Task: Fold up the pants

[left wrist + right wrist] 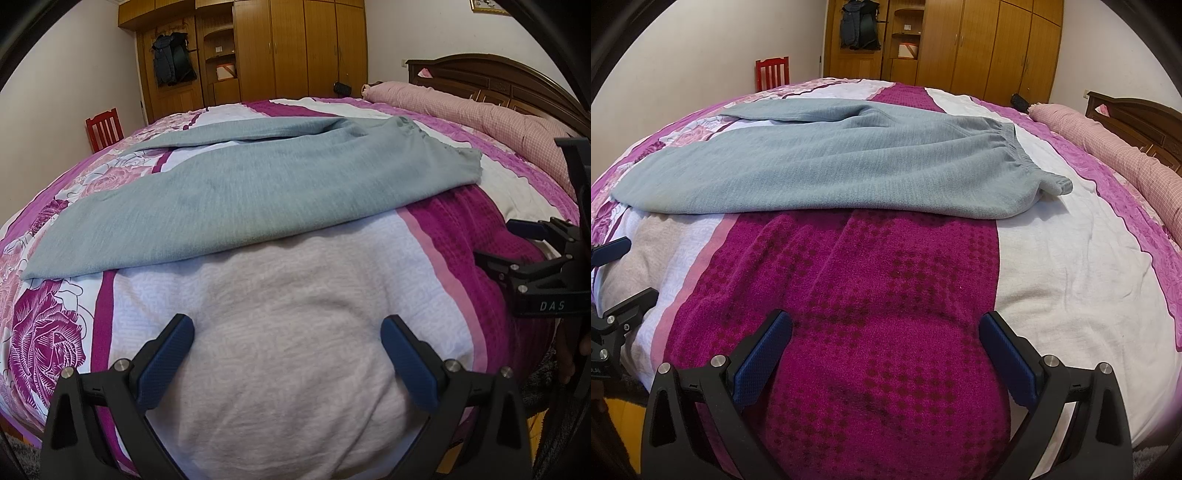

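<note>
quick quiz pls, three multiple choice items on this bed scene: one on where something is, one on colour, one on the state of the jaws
1. Where does the waistband of the pants point?
A. toward the headboard side
B. toward the red chair
C. off the near edge of the bed

2. What colour are the pants?
A. dark red
B. grey-blue
C. black

3. How do the jaws of the left gripper and right gripper stand?
A. both shut on cloth
B. one open, one shut
C. both open, holding nothing

Key:
1 A, the elastic waistband lies at the end nearer the pink bolster and the headboard.
2 B, grey-blue in both views.
3 C, each wrist view shows a wide gap over the bedspread, short of the pants.
</note>
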`<state>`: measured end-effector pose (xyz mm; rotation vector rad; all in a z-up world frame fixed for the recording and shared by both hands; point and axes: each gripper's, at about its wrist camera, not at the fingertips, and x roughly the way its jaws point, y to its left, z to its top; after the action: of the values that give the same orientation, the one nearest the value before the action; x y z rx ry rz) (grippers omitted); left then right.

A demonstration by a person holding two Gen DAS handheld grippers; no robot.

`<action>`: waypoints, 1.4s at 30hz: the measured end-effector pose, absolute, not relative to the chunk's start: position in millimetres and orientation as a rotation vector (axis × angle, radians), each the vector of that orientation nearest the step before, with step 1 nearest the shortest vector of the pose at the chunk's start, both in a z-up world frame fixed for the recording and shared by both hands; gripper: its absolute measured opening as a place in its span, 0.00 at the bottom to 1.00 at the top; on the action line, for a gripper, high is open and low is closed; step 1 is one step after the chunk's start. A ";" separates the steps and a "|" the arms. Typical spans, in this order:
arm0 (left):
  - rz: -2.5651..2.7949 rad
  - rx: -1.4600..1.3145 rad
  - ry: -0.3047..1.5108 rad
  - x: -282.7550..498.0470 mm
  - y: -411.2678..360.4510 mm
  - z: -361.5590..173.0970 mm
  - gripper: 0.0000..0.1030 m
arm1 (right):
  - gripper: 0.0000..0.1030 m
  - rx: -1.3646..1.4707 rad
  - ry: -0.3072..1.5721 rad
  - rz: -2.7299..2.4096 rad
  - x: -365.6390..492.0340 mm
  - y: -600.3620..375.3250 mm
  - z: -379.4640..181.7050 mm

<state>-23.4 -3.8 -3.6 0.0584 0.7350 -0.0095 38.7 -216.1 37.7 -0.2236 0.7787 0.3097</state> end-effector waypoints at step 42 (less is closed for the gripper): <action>0.030 -0.770 0.496 -51.6 244.8 51.8 0.90 | 1.00 -0.141 0.726 0.208 63.2 -199.7 43.8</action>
<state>-51.6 244.8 51.8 -0.7699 0.4957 0.0300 63.2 -199.7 43.8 -0.1413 0.7265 0.2083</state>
